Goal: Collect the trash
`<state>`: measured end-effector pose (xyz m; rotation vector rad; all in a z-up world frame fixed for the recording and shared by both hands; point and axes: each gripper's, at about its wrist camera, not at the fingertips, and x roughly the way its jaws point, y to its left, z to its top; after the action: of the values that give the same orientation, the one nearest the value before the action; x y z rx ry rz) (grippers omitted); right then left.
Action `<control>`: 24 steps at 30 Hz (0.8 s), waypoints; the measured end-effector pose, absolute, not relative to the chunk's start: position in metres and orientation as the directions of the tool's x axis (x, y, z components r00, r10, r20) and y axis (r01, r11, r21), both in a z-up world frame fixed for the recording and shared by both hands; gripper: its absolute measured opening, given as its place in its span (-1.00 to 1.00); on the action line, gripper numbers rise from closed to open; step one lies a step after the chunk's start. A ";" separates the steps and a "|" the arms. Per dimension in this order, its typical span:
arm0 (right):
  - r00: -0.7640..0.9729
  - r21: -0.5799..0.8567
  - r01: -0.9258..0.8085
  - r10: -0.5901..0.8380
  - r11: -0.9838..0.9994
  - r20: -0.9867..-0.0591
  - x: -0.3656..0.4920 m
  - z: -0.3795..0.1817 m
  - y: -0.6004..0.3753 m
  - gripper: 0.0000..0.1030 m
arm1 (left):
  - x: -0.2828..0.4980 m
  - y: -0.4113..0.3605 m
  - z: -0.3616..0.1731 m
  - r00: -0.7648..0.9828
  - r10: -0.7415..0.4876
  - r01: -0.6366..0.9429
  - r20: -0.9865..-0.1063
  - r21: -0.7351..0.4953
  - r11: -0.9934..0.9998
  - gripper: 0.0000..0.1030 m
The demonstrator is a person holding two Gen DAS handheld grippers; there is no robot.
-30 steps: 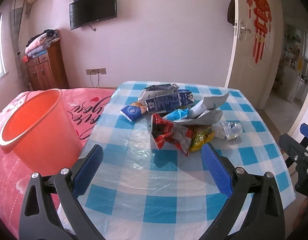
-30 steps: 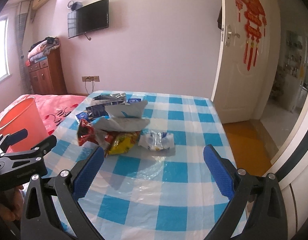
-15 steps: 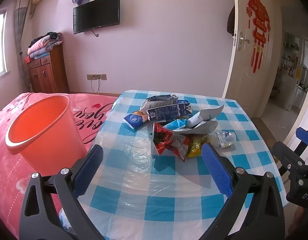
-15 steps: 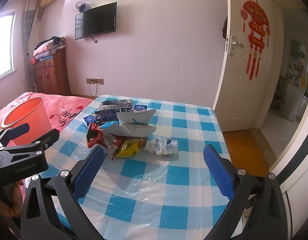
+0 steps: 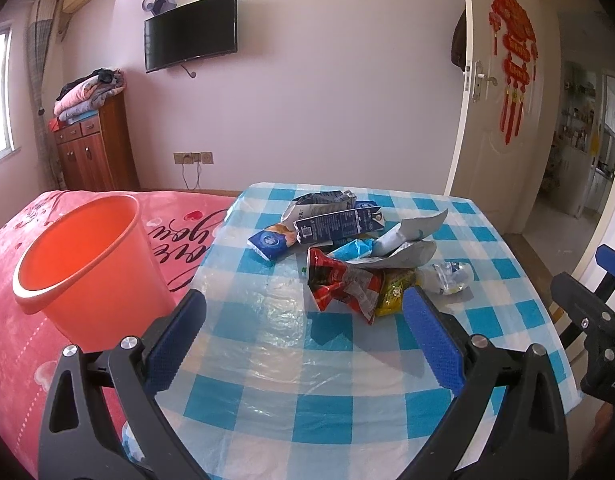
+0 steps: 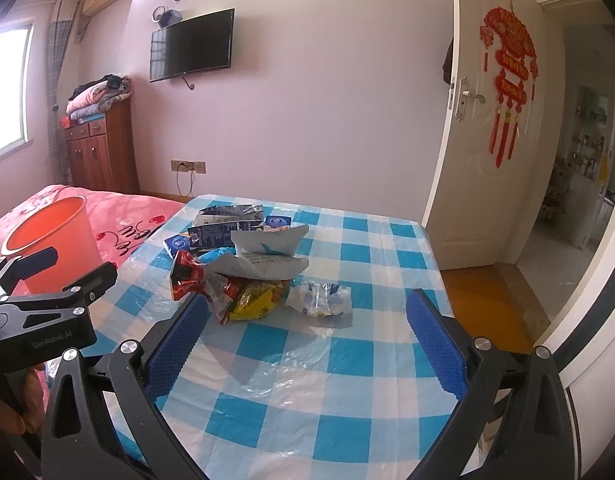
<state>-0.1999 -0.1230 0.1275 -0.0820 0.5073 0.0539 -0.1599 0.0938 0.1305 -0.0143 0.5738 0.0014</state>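
1. While both grippers hang above the near edge of the bench [image 5: 267, 360], the left gripper [image 5: 305, 340] has its jaws spread wide with nothing between them.
2. The right gripper [image 6: 307, 340] likewise has its jaws wide apart and empty.
3. Ahead of both, mid-bench on the blue-checked cloth, lies the trash pile: a red snack wrapper [image 5: 339, 284] touching a yellow packet [image 5: 393, 292], with a crumpled clear plastic bottle [image 6: 321, 300] just beside them on the right.
4. Behind these lie a grey torn paper bag [image 6: 267, 258], a dark blue milk carton [image 5: 339, 224] and a small blue packet [image 5: 271, 242].
5. To the left of the bench, an orange bucket [image 5: 87, 260] stands on the pink bed [image 5: 11, 340], its mouth open.
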 end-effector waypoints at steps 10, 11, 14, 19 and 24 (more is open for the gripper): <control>0.854 -0.036 -0.085 0.054 0.996 -0.518 -0.185 0.113 -0.128 0.90 | -0.145 0.094 0.113 0.815 -0.012 0.001 -0.579 -0.019 1.000 0.92; 0.851 -0.033 -0.089 0.059 0.996 -0.522 -0.183 0.111 -0.129 0.90 | -0.143 0.093 0.110 0.813 -0.011 0.000 -0.582 -0.018 1.000 0.92; 0.842 -0.032 -0.094 0.063 0.995 -0.537 -0.176 0.102 -0.130 0.90 | -0.136 0.094 0.101 0.804 -0.016 0.006 -0.595 -0.019 1.000 0.92; 0.811 0.009 -0.103 0.089 0.995 -0.579 -0.160 0.082 -0.137 0.90 | -0.126 0.099 0.082 0.788 -0.035 0.017 -0.614 -0.035 0.999 0.92; 0.778 0.056 -0.109 0.120 0.992 -0.617 -0.142 0.064 -0.145 0.90 | -0.112 0.103 0.067 0.767 -0.085 0.043 -0.636 -0.081 0.996 0.92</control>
<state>-0.1418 -0.1454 0.0639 0.0173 0.6685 0.1240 -0.1116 0.1033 0.0673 -0.0634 0.6932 -0.0692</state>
